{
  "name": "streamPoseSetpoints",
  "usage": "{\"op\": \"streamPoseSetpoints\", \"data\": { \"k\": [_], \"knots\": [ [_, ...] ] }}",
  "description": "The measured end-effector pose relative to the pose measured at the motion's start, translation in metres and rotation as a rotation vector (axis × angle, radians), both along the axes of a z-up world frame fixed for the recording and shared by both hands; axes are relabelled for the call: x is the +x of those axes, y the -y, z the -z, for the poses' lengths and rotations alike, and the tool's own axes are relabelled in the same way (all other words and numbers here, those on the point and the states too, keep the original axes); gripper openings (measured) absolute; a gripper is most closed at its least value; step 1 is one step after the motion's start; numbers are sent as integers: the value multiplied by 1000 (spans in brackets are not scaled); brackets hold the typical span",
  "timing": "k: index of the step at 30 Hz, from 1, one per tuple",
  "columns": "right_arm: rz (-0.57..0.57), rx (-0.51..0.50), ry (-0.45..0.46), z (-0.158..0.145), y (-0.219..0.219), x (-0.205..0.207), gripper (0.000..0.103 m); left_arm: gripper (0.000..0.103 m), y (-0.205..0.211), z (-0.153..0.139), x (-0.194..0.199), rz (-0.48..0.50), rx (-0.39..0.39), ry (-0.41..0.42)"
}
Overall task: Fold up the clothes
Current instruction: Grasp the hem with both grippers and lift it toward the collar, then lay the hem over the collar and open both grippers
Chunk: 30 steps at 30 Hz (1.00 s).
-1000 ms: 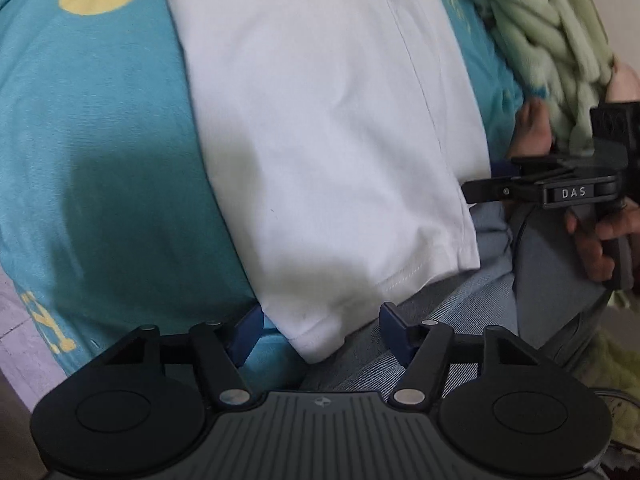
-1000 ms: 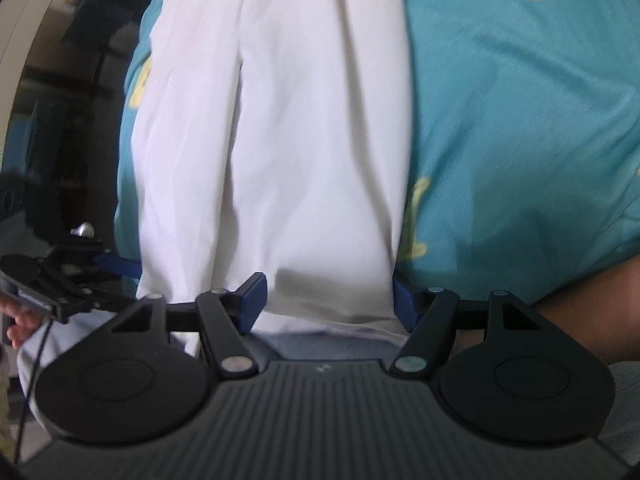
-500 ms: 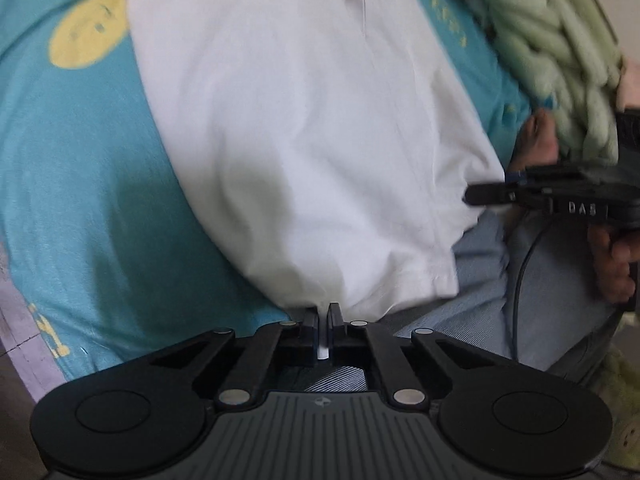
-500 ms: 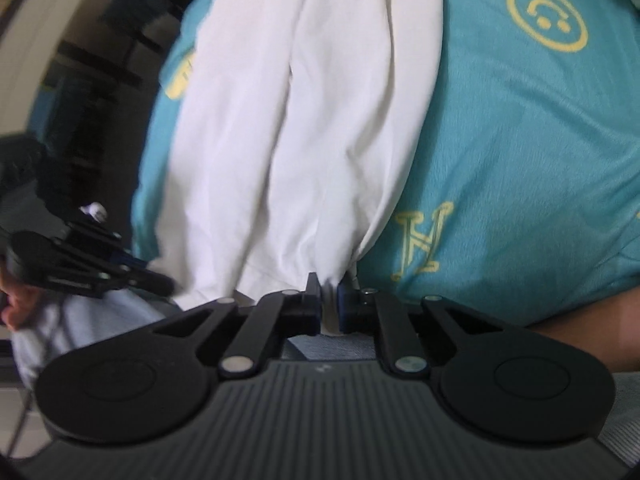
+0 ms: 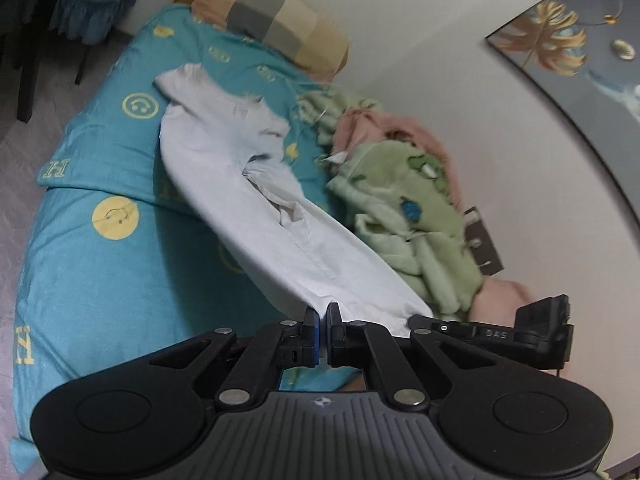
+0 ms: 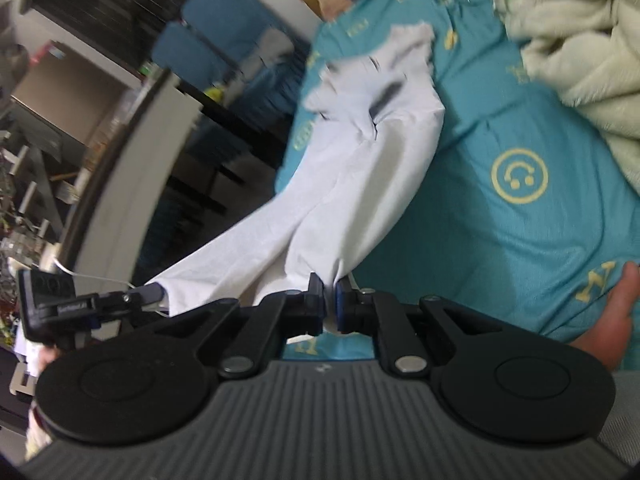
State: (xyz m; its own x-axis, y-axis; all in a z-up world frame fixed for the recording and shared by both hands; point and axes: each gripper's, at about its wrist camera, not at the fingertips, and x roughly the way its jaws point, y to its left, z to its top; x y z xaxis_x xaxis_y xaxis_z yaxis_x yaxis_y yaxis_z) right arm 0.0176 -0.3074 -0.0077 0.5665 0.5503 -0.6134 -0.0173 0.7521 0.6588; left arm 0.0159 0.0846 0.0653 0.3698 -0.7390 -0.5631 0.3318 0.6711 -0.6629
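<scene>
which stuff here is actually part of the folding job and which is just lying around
In the job:
white garment, hem pinched by both
left claw
right claw

Lying about:
green fleece blanket
pink cloth
checked pillow
teal bedsheet, only the work surface
wall picture
</scene>
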Motion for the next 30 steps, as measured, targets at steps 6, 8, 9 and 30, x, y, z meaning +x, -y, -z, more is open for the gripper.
{"op": "streamPoseSetpoints", "data": {
  "k": [6,8,9,30],
  "knots": [
    [-11,-22,75,-32,5,-40,9,3,1,-27,-65,-25,-18,49],
    [-11,-31,96,-39,7,-60,9,3,-1,-28,-90,-23,-16,48],
    [-10,-33,101,-41,9,-71,9,3,-4,-26,-101,-21,-13,47],
    [178,-90,183,-7,29,95,9,4,68,4,112,-145,273,429]
  ]
}}
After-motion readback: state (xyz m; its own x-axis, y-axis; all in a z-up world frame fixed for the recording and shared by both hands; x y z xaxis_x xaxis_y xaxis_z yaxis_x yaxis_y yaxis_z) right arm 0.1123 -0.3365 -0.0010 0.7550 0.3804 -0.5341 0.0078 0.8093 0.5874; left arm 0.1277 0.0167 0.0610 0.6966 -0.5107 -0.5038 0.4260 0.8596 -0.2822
